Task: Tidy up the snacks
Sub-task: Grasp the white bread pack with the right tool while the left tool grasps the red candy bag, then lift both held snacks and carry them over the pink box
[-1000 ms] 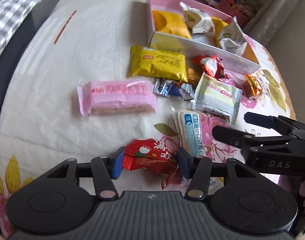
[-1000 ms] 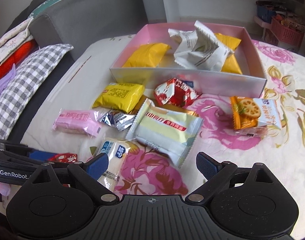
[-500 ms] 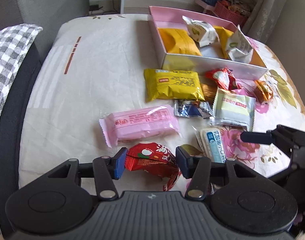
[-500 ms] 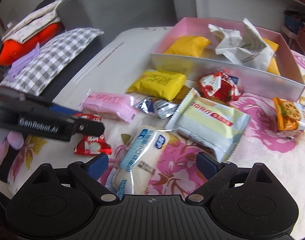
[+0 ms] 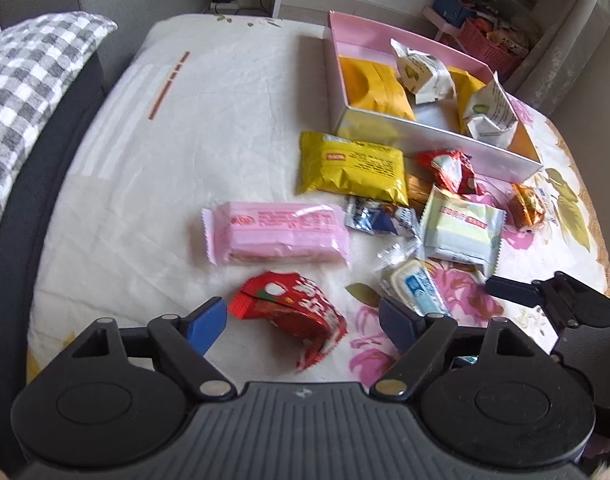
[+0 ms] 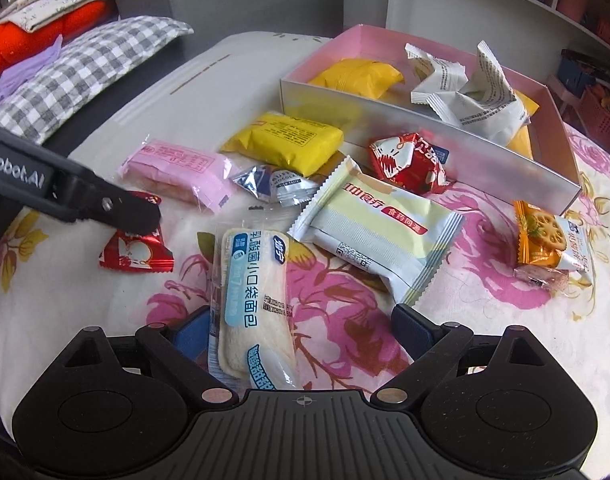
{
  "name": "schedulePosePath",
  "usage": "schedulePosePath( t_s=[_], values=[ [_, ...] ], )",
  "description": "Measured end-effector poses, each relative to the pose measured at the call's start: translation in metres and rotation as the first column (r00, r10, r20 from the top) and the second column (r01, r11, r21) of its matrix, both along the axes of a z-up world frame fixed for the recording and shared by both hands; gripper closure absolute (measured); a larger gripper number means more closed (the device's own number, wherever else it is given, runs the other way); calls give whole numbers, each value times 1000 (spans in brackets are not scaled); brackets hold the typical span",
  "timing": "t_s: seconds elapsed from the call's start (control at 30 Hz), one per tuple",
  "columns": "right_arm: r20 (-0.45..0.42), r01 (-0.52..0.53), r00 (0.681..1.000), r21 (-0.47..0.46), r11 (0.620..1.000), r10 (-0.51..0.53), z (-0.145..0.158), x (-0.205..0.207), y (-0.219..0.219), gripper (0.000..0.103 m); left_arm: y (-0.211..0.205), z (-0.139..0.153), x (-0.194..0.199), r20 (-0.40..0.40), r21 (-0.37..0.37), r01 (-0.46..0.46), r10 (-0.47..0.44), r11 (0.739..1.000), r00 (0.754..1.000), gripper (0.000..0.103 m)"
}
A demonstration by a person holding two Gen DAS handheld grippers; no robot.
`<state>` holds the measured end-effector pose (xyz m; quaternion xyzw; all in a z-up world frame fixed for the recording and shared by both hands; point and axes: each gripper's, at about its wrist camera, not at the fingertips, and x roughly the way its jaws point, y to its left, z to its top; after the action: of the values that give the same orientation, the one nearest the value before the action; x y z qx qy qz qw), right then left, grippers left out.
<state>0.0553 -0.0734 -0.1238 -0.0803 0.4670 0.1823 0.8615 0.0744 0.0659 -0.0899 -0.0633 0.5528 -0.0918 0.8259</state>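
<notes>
I take the pink box [image 5: 445,138] as my landmark; it sits at the far right of the cloth-covered surface [image 5: 225,128] and holds yellow packets [image 5: 371,88] and white packets [image 5: 419,70].

1. Far left of the box, off the surface's edge, I see a checked pillow [image 5: 29,76].
2. Left of the box and nearer to me lies the pink wafer pack [image 5: 275,232], flat on the cloth.
3. Nearer still, my left gripper [image 5: 303,320] stands over the red candy packet [image 5: 291,308]. Its jaws have just been opening; the blue pads stand clear on either side of the packet, which lies loose on the cloth between them.
4. Directly in front of the box's near wall lie the yellow pack [image 5: 353,168], a small blue-and-silver sachet [image 5: 379,218], a second red packet [image 5: 449,170] and the pale green-and-white pack [image 5: 461,230].
5. In front of the box's right corner rests an orange biscuit packet [image 5: 527,208].
6. Nearest to me, in front of the box, my right gripper [image 6: 301,334] is spread wide. The white bread packet with blue print [image 6: 253,304] lies between its pads; neither pad presses on it.
</notes>
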Motion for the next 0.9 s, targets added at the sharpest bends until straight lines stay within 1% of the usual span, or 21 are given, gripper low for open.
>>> schedulePosePath(
  t_s=[0.07,0.13,0.2,0.3,0.4,0.43,0.47,0.5,0.53,0.57,0.6,0.67,0.7,0.73,0.77,0.9],
  values=[
    [-2,-10,1000,12,1000,10,0,0,3,9,-4,-3,-1,2,17,-13,13,1000,1000,27],
    [-2,-21,1000,15,1000,21,0,-1,6,9,-7,-7,-2,6,43,-29,29,999,1000,34],
    [4,-31,1000,2,1000,31,-2,-1,11,10,-8,-12,-2,-2,61,-49,50,997,999,37],
    [16,-38,999,-10,999,39,-3,-1,14,11,-7,-16,-2,-4,56,-72,72,996,997,38],
    [28,-39,999,-14,999,39,-4,-1,15,15,-10,-19,-3,3,69,-82,82,994,997,41],
    [32,-40,999,-14,999,40,-4,0,15,18,-11,-20,-3,3,69,-80,80,994,997,43],
    [36,-41,998,-12,999,41,-4,0,15,21,-13,-21,-4,10,75,-82,82,994,997,43],
    [39,-42,998,-11,999,42,-4,0,15,22,-14,-21,-4,19,81,-82,81,993,997,46],
    [43,-43,998,-9,999,44,-3,0,15,26,-15,-21,-4,24,83,-80,78,993,997,51],
    [47,-44,998,-8,999,45,-3,-1,15,31,-15,-20,-4,28,83,-80,78,993,997,53],
    [50,-46,998,-6,999,47,-3,-1,15,34,-14,-20,-5,33,84,-84,81,993,996,56],
    [56,-53,997,-2,999,53,-2,-1,15,44,-12,-19,-5,37,80,-86,84,993,996,60],
    [58,-58,997,-1,998,58,-2,-1,16,47,-11,-19,-5,40,78,-88,85,993,996,64],
    [59,-64,996,2,998,64,-1,-2,16,53,-11,-19,-5,43,80,-89,86,993,995,68],
    [61,-72,996,4,997,71,-1,-2,17,61,-10,-19,-4,46,81,-89,85,993,995,70],
    [65,-90,994,-1,996,90,0,-5,21,74,-10,-19,-4,48,75,-82,78,994,996,71]
  ],
)
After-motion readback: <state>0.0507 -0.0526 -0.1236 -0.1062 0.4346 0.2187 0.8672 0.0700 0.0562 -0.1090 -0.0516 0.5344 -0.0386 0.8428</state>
